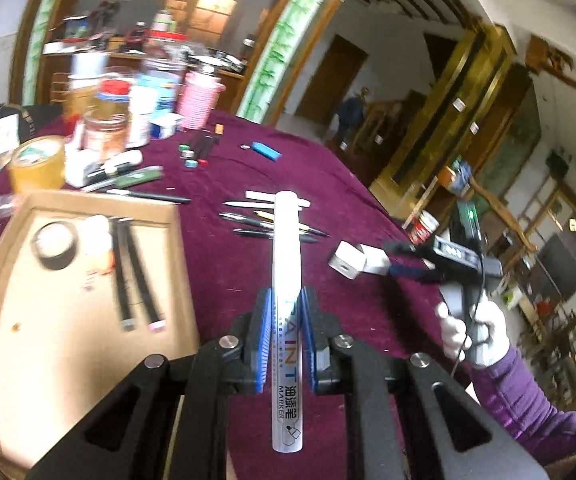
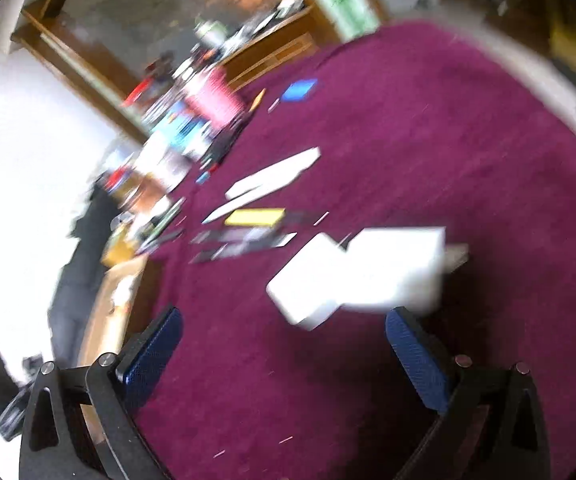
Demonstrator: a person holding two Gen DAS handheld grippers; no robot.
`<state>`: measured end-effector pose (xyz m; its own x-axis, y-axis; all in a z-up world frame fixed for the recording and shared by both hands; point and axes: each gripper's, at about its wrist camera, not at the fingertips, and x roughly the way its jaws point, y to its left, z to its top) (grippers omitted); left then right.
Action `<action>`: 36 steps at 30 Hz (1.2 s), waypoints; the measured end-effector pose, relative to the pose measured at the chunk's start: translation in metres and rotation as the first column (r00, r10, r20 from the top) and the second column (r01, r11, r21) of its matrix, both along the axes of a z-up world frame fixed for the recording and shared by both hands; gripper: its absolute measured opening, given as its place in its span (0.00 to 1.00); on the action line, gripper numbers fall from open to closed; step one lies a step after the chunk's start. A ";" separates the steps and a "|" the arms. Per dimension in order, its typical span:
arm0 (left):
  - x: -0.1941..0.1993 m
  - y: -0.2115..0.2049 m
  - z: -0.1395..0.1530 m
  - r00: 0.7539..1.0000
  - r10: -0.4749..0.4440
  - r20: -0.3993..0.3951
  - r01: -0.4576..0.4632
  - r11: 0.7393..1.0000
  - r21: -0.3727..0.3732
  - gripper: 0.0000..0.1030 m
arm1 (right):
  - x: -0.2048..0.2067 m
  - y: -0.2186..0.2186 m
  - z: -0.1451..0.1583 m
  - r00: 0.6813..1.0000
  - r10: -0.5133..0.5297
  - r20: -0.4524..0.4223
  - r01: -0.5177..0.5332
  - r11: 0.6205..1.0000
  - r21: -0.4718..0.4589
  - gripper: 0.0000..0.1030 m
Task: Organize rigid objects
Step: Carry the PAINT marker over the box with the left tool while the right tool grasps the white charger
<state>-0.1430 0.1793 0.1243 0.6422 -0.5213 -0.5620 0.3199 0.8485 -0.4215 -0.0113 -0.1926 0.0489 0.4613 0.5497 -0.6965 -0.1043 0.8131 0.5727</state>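
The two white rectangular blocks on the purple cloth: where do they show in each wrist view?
Left wrist view: the white rectangular blocks lie right of centre, just ahead of the right gripper.
Right wrist view: blurred, centre-right, just beyond the open blue-padded fingers.
Shared landmark: the pink ribbed cup at the table's far side.

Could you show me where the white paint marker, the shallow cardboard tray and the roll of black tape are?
White cylindrical paint marker point(image 1: 286, 264): left wrist view, on its barrel above the blue pads.
Shallow brown cardboard tray point(image 1: 99, 204): left wrist view, on its far rim.
Black tape roll point(image 1: 53, 258): left wrist view, on its near black edge.
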 end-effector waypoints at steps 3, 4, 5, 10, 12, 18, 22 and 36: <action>-0.005 0.022 -0.006 0.999 0.052 -0.013 -0.052 0.998 -0.019 0.14 | 0.009 0.014 -0.014 0.999 -0.030 -0.034 0.029 0.998 -0.057 0.97; -0.008 0.030 -0.008 0.997 0.071 -0.017 -0.071 0.997 -0.022 0.14 | 0.012 0.017 -0.018 0.998 -0.042 -0.043 0.040 0.997 -0.061 0.95; -0.011 0.037 -0.009 0.996 0.088 -0.021 -0.088 0.996 -0.024 0.14 | 0.015 0.020 -0.020 0.997 -0.061 -0.049 0.057 0.996 -0.073 0.92; -0.018 0.068 -0.021 0.986 0.158 -0.049 -0.159 0.987 -0.027 0.14 | 0.034 0.037 -0.020 0.981 -0.187 -0.050 0.175 0.966 -0.189 0.88; -0.016 0.079 -0.025 0.981 0.185 -0.061 -0.187 0.982 -0.028 0.14 | 0.040 0.043 -0.019 0.970 -0.238 -0.055 0.219 0.947 -0.234 0.88; -0.014 0.098 -0.038 0.969 0.227 -0.096 -0.226 0.974 0.022 0.14 | 0.045 0.053 -0.019 0.955 -0.294 -0.031 0.257 0.877 -0.405 0.52; 0.001 0.113 -0.047 0.955 0.265 -0.134 -0.254 0.963 0.093 0.14 | 0.039 0.042 -0.014 0.957 -0.286 -0.048 0.252 0.902 -0.349 0.51; 0.077 0.147 -0.085 0.862 0.350 -0.367 -0.298 0.935 0.191 0.14 | 0.002 0.138 0.031 1.000 0.010 -0.002 -0.010 0.983 -0.185 0.51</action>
